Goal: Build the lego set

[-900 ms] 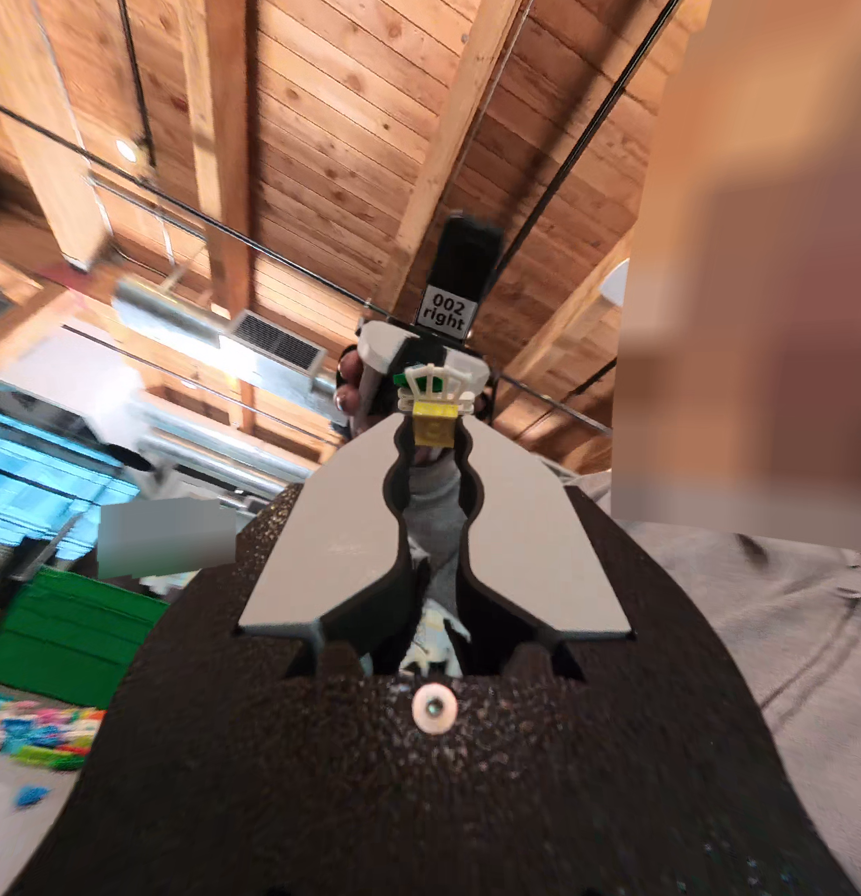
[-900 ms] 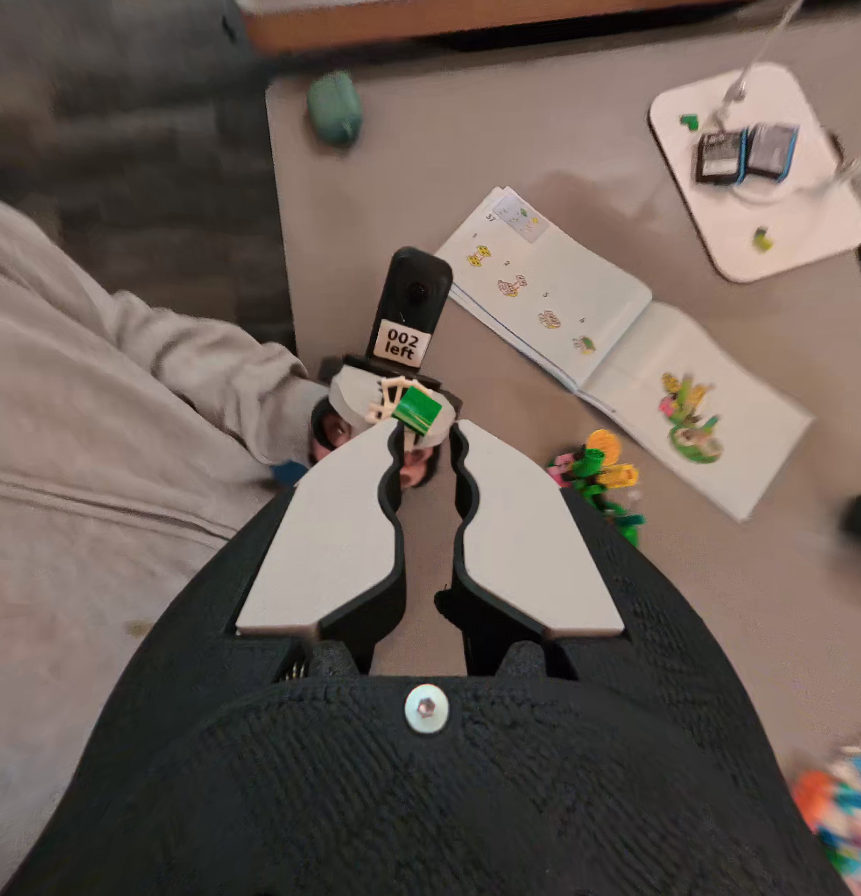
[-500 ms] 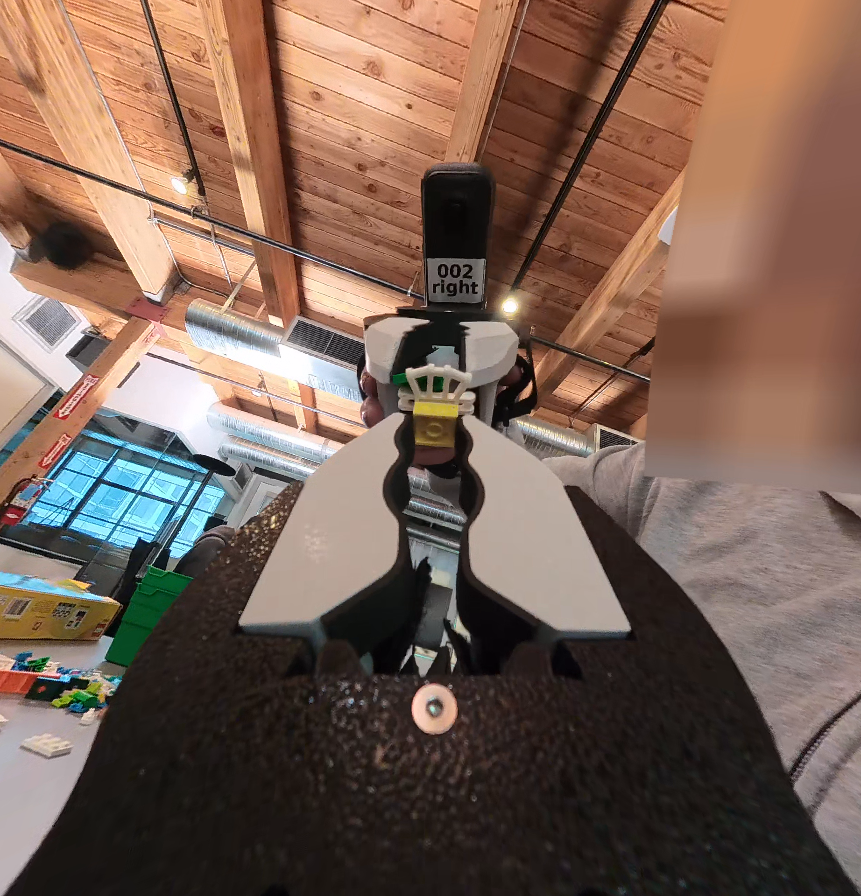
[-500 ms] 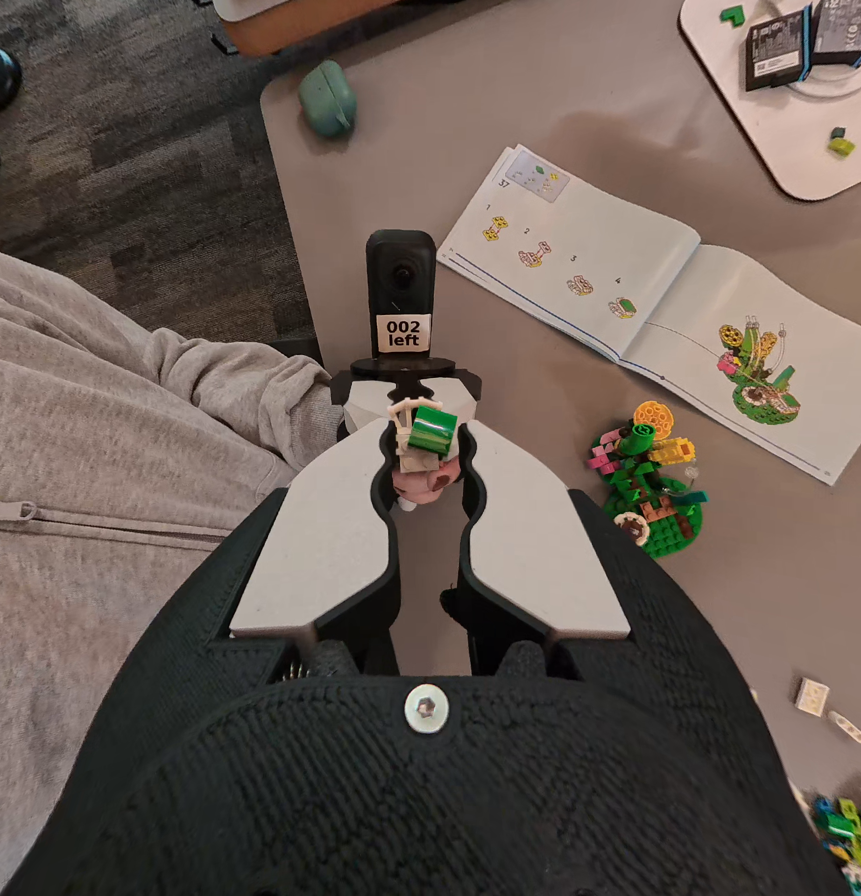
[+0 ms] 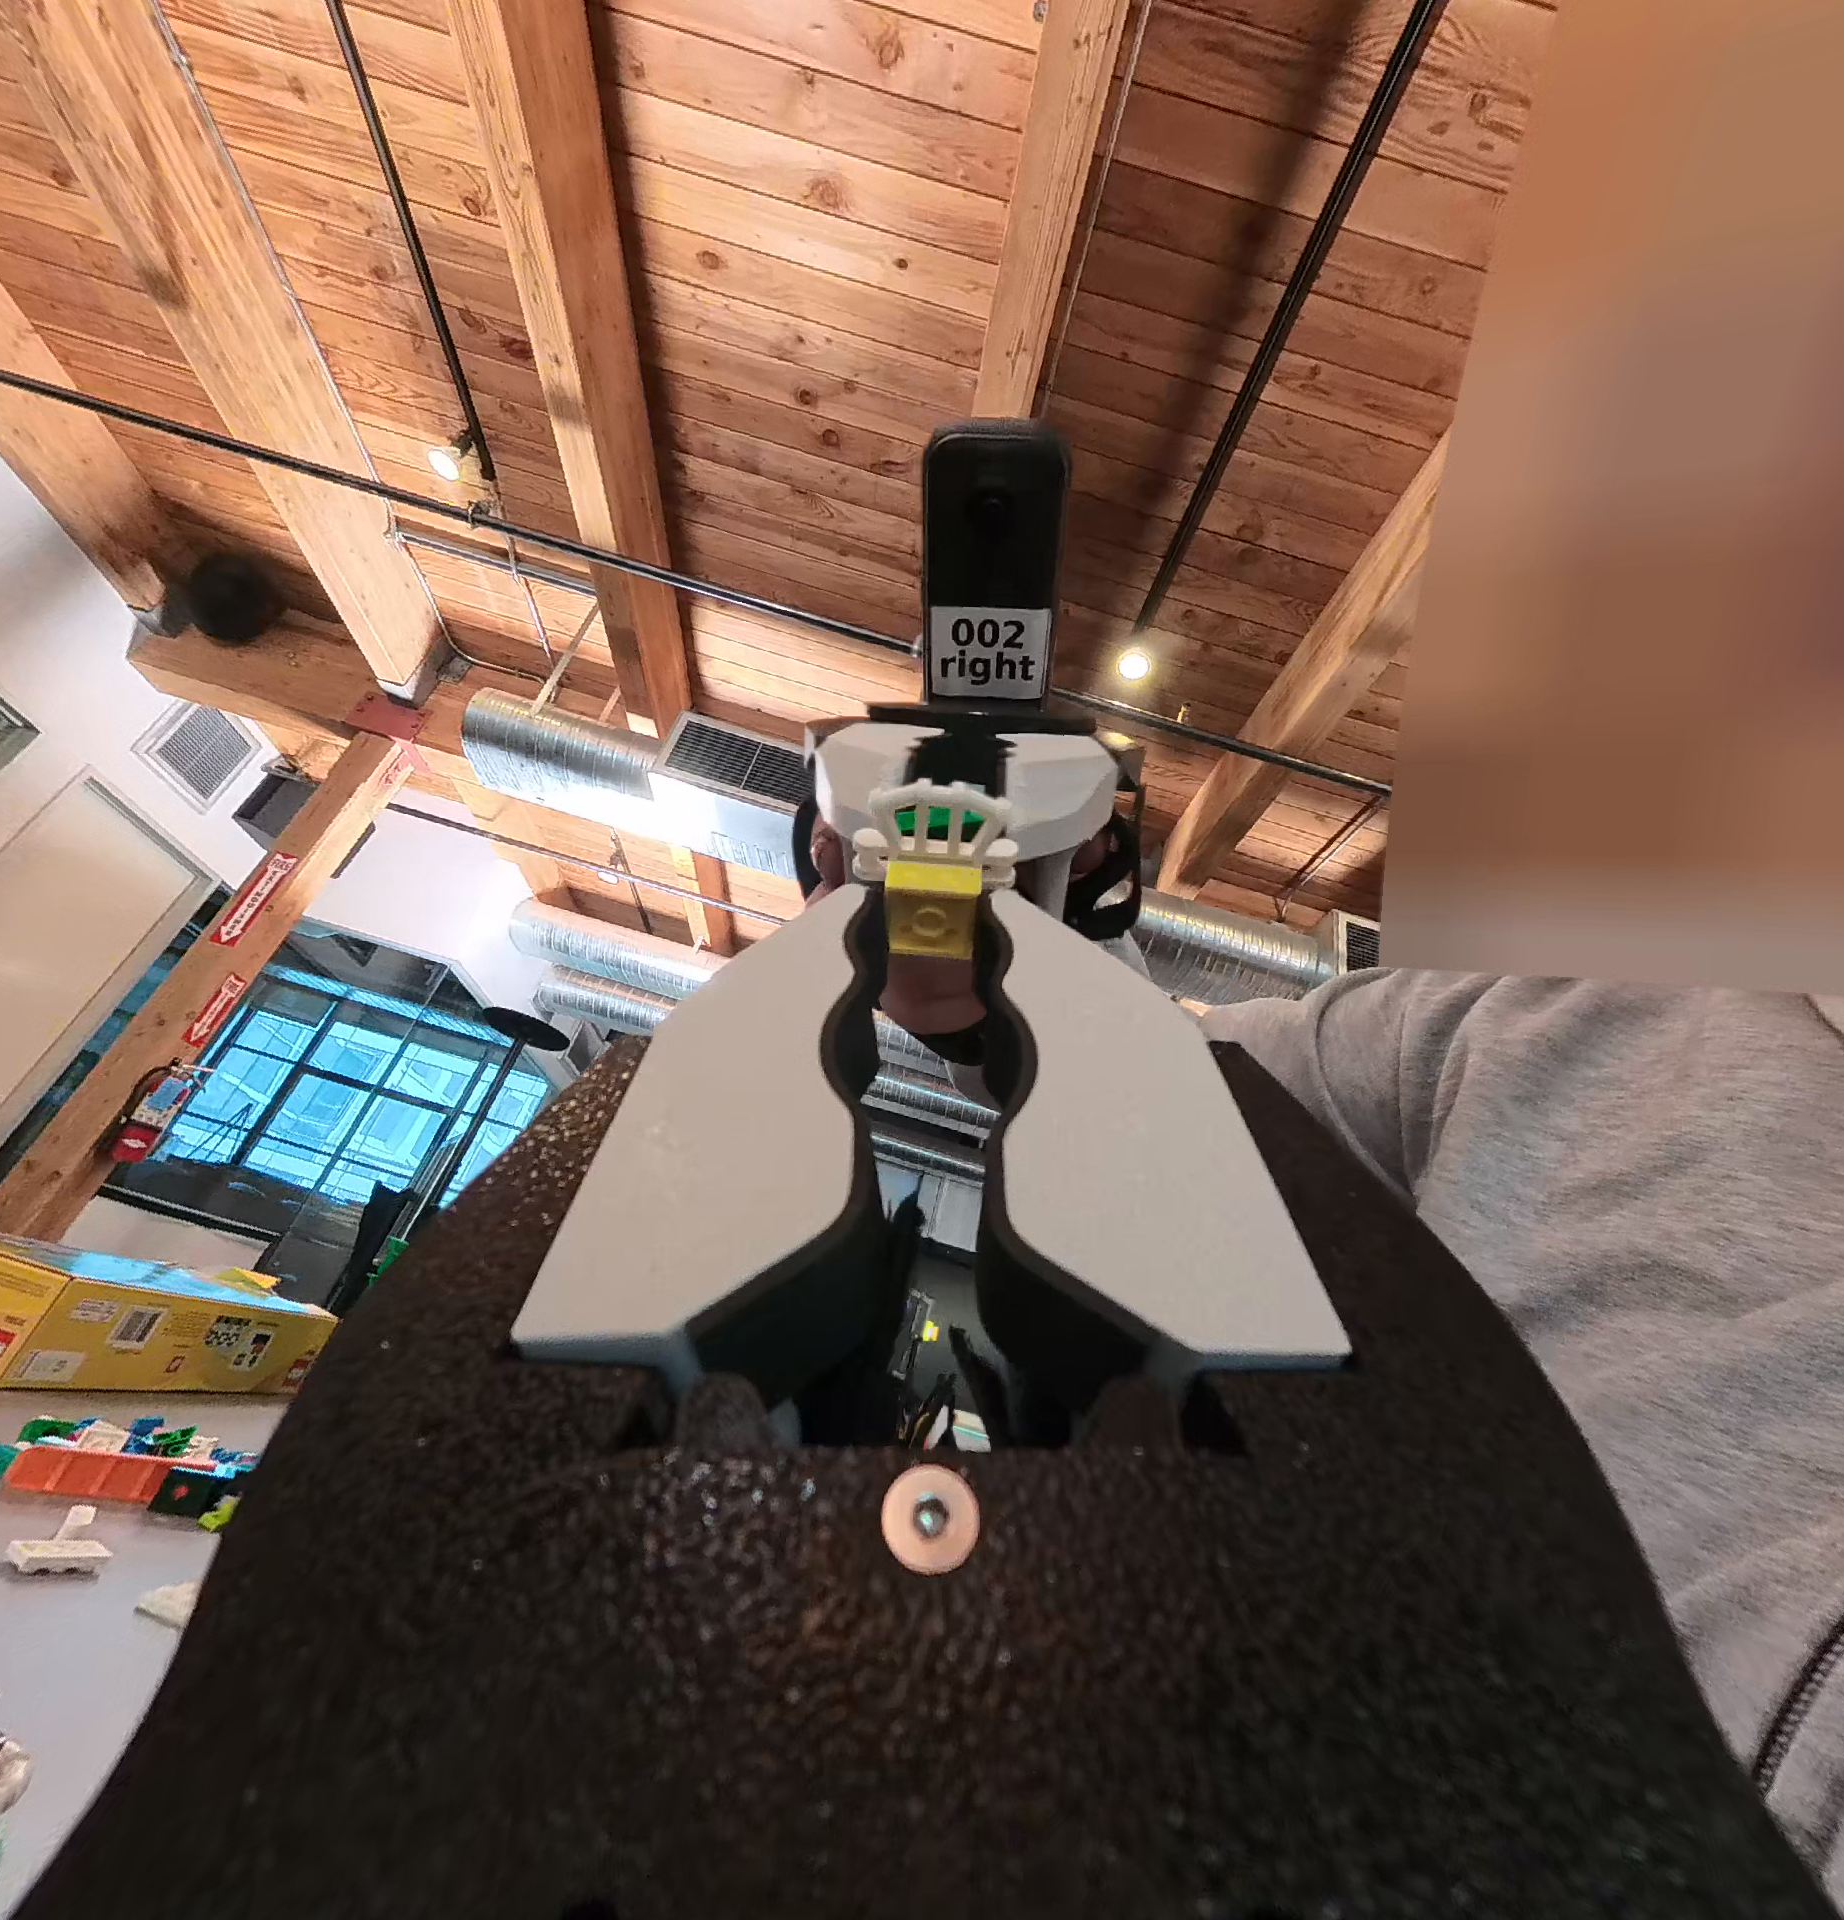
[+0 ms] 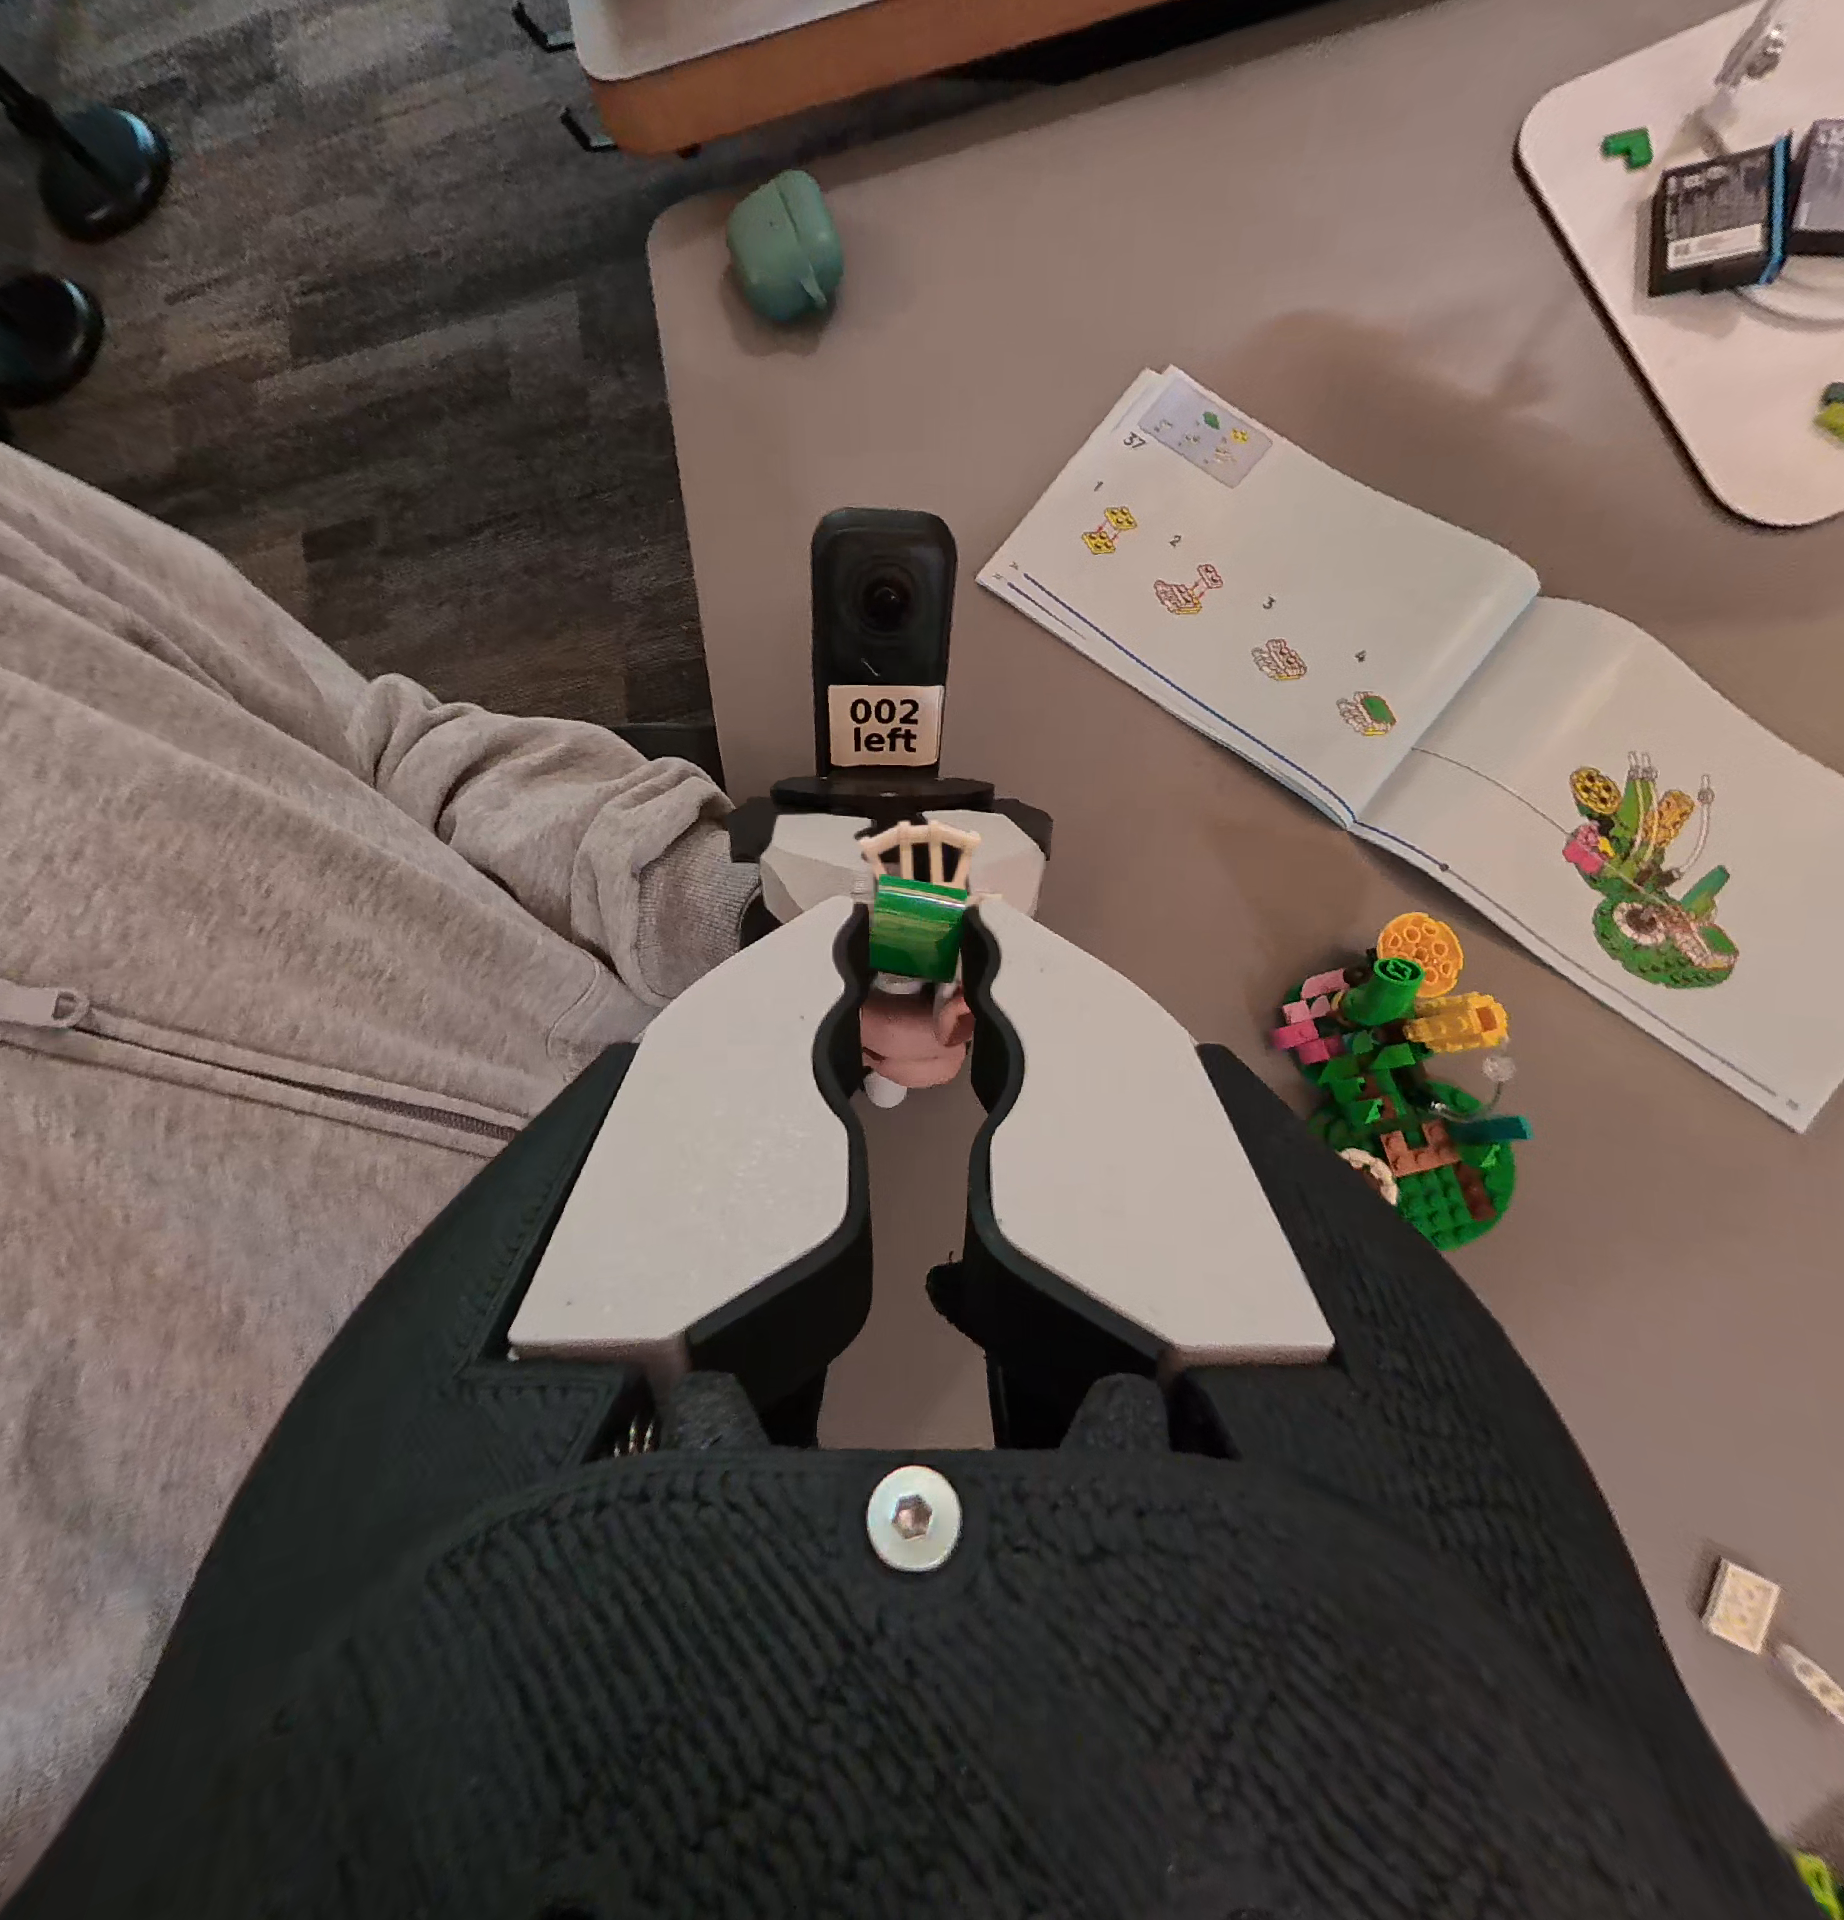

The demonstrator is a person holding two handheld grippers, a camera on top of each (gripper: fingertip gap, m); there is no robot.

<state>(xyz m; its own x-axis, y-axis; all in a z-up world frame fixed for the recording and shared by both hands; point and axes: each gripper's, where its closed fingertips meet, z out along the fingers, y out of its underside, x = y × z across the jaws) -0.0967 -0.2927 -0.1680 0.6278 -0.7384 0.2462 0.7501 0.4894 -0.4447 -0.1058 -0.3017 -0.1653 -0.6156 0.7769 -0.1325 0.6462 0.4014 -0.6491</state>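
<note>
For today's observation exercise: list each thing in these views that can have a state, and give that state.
left gripper: shut on yellow plate
yellow plate: gripped, white fence piece attached
right gripper: shut on green piece
green piece: gripped, against the fence
instruction booklet: open, flat on table
flower model: partly built, standing on table

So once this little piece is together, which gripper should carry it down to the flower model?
Probably the right gripper: its view looks down on the flower model just beside it on the table, while the left gripper points up at the ceiling.
</note>
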